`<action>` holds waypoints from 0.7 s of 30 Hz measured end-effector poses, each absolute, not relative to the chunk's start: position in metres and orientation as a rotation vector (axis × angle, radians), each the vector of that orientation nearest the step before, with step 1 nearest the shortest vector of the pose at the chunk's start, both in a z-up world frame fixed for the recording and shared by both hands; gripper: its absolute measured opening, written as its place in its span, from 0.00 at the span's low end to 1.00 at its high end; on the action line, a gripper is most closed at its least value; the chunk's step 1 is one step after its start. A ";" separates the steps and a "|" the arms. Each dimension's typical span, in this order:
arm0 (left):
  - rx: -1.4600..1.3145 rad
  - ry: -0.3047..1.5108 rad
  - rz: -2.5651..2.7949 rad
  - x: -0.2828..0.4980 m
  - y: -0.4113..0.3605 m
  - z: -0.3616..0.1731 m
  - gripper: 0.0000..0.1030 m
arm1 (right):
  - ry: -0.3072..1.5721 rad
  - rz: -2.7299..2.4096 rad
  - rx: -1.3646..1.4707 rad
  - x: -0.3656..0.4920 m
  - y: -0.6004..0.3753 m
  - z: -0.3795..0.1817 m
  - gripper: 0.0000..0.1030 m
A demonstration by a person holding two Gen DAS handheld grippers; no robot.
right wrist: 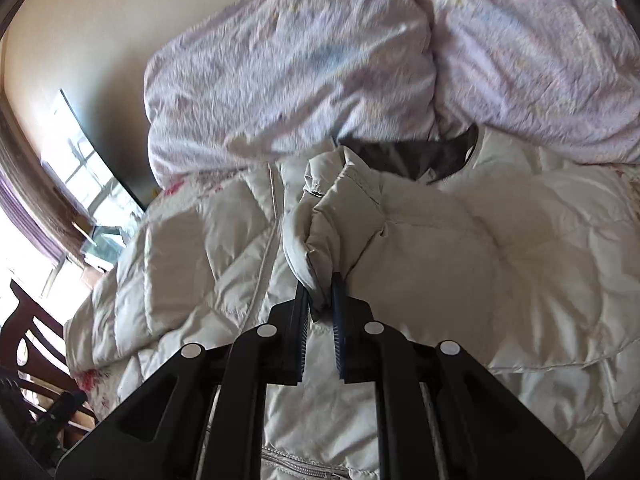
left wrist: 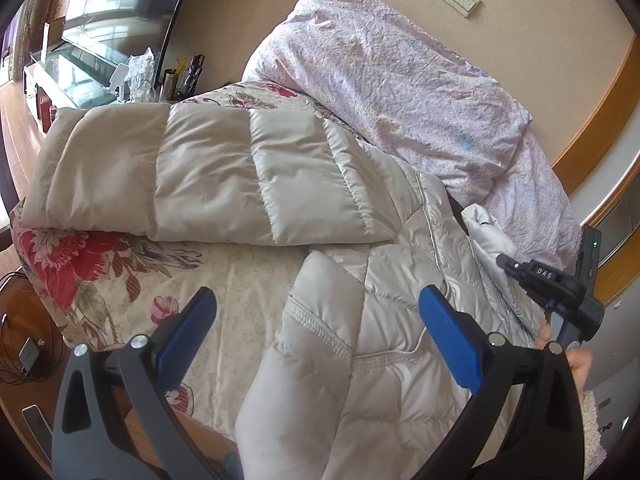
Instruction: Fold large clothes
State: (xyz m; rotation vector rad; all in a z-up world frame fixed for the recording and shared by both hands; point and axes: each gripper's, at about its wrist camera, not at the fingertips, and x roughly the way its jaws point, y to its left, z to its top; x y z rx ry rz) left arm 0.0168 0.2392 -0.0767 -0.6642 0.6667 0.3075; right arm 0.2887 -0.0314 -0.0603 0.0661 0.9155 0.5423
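- The down jacket (left wrist: 360,320) (cream, quilted) lies spread on the floral bedspread (left wrist: 240,280); one sleeve (left wrist: 180,172) extends flat across the bed toward the far edge.
- The left gripper (left wrist: 318,320) hovers over the jacket's lower part with its jaws wide apart; nothing sits between the blue pads (left wrist: 448,340), and neither pad touches fabric.
- The right gripper (right wrist: 322,312) is clamped tight on a bunched fold of the jacket (right wrist: 332,220), near the collar (right wrist: 412,152) with its dark lining; the gathered cloth rises from between the jaws.
- In the left wrist view the right gripper (left wrist: 520,268) appears at the jacket's right edge, a hand (left wrist: 576,360) behind it.
- A lilac duvet (right wrist: 300,72) is heaped against the wall just beyond the jacket; the right wrist view is blurred, so whether it overlaps the collar is uncertain.
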 end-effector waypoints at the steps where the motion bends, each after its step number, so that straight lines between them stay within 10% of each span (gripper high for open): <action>1: -0.659 0.670 0.318 0.019 0.240 -0.077 0.98 | 0.937 0.535 0.025 0.288 -0.024 -0.071 0.13; 5: -0.671 0.669 0.343 0.023 0.248 -0.080 0.98 | 0.996 0.529 -0.128 0.282 -0.006 -0.091 0.27; 8: -0.684 0.673 0.364 0.025 0.254 -0.082 0.98 | 1.008 0.604 -0.118 0.276 -0.008 -0.082 0.61; 21: -0.780 0.709 0.445 0.024 0.279 -0.098 0.97 | 0.883 0.184 -0.105 0.339 -0.080 -0.061 0.57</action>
